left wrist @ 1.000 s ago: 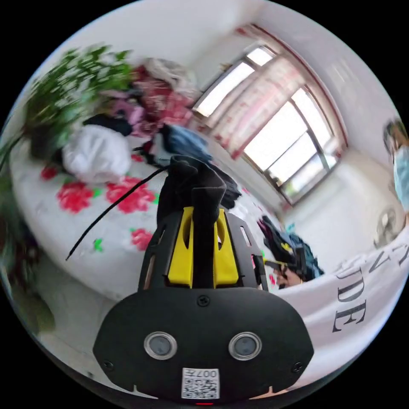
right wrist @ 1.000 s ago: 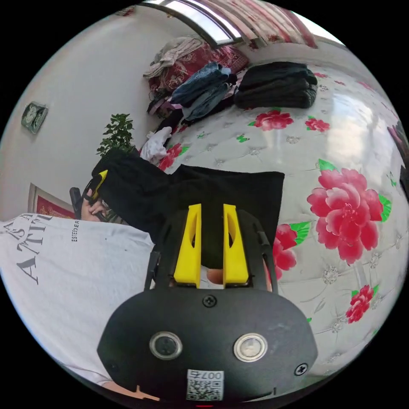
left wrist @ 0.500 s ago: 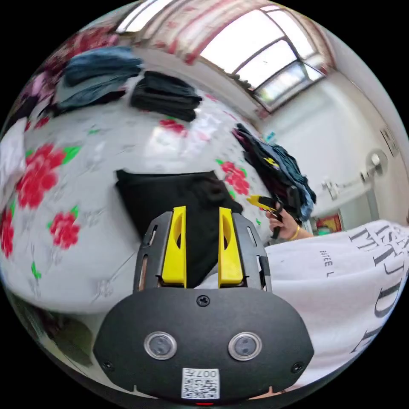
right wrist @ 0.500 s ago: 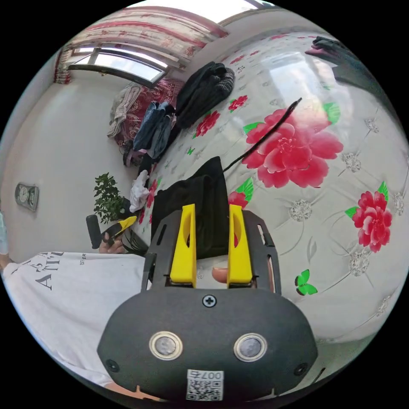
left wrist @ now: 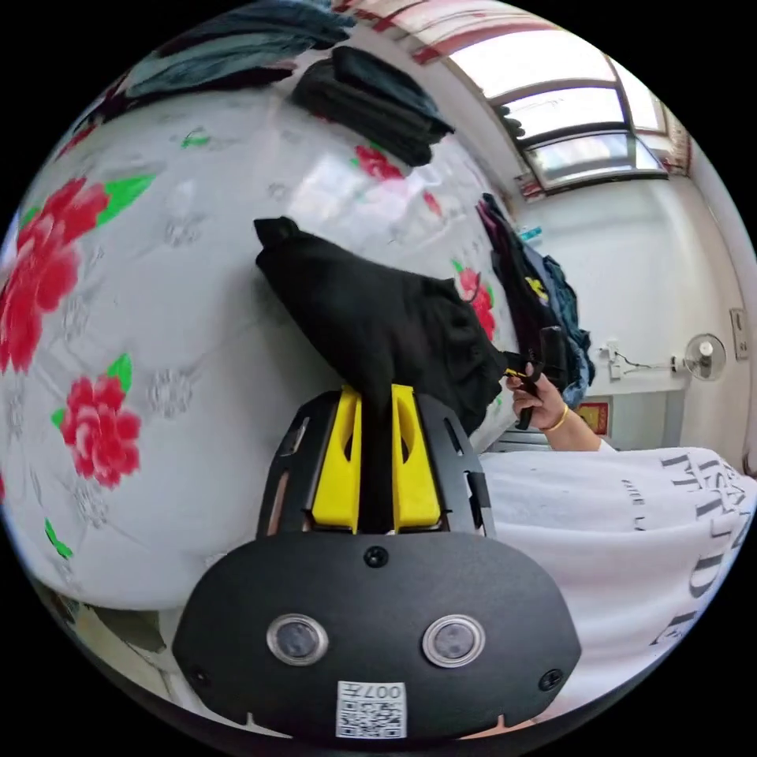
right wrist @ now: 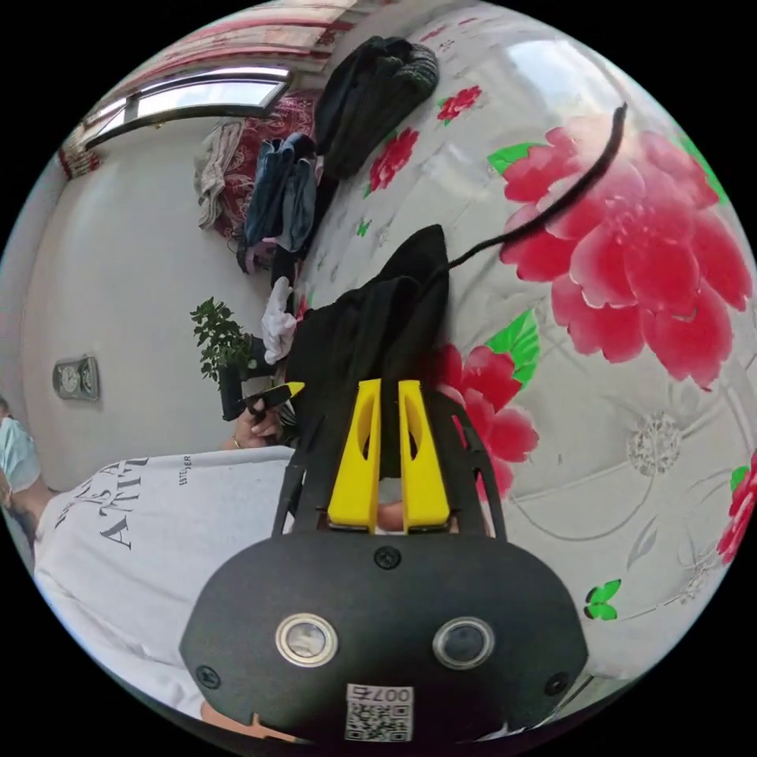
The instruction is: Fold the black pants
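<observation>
The black pants (left wrist: 371,315) lie bunched on the flowered bed sheet (left wrist: 158,260), with the near edge raised. My left gripper (left wrist: 377,392) is shut on that edge, black cloth filling the narrow gap between its yellow jaws. My right gripper (right wrist: 388,386) is likewise shut on the black pants (right wrist: 378,323), a short way along the same edge. A black drawstring (right wrist: 552,205) trails from the pants across a red flower. In each view a hand holds the other gripper at the pants' side: the right gripper (left wrist: 520,374) and the left gripper (right wrist: 272,393).
A folded black stack (left wrist: 371,102) and jeans (right wrist: 284,189) sit at the bed's far side. Dark clothes (left wrist: 536,292) are heaped at one bed edge. A potted plant (right wrist: 221,339) and a wall fan (left wrist: 704,351) stand beyond. The person's white shirt (left wrist: 631,512) is close behind.
Half a second ago both grippers stood open over the flat pants. Now both have closed on the near edge, and the cloth is bunched and lifted.
</observation>
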A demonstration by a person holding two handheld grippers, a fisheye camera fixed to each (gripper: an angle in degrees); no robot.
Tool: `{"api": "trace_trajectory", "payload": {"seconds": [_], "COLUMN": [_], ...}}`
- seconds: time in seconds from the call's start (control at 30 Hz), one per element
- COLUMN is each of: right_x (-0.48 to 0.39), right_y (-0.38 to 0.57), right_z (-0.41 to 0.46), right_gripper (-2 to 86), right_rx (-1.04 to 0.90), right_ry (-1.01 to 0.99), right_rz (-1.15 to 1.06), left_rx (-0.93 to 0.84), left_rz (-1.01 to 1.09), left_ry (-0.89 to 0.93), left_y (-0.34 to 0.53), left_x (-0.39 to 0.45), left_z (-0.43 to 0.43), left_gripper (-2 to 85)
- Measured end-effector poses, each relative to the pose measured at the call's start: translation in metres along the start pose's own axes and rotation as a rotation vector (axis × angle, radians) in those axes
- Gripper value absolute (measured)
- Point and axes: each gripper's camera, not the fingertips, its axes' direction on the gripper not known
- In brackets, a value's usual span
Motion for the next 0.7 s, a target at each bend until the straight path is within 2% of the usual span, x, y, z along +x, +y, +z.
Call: {"api": "trace_trajectory", "payload": {"seconds": [0.17,0.33,0.4,0.5,0.6,0.7], "right_x": [-0.076,-0.159,-0.177,-0.174,-0.141,-0.096], "right_y": [-0.078,-0.204,-0.25,-0.315,-0.33,-0.286], "right_z": [-0.057,-0.123,-0.133,-0.133,-0.1,-0.052], "right_gripper": [1.0,0.9,1.2,2.2,3.3,4.2], "right_rx": [0.133,0.339,0.401,0.446,0.388,0.31], "right_ry": [0.003,0.042,0.099,0.201,0.255,0.22], "right_rz": [-0.203,-0.383,-0.387,-0.304,-0.201,-0.178], "left_rx": [0.036,0.192,0.243,0.253,0.179,0.11], "left_rz": [0.239,0.401,0.402,0.279,0.15,0.15], "left_ry": [-0.035,-0.123,-0.199,-0.355,-0.456,-0.512], "left_y": [-0.116,-0.286,-0.342,-0.408,-0.407,-0.347], "left_x": [0.045,0.078,0.079,0.047,-0.004,-0.04], "left_z": [-0.026,-0.082,-0.09,-0.076,-0.031,0.02], "left_gripper": [5.6,6.0,6.8,8.8,9.5,9.5]}}
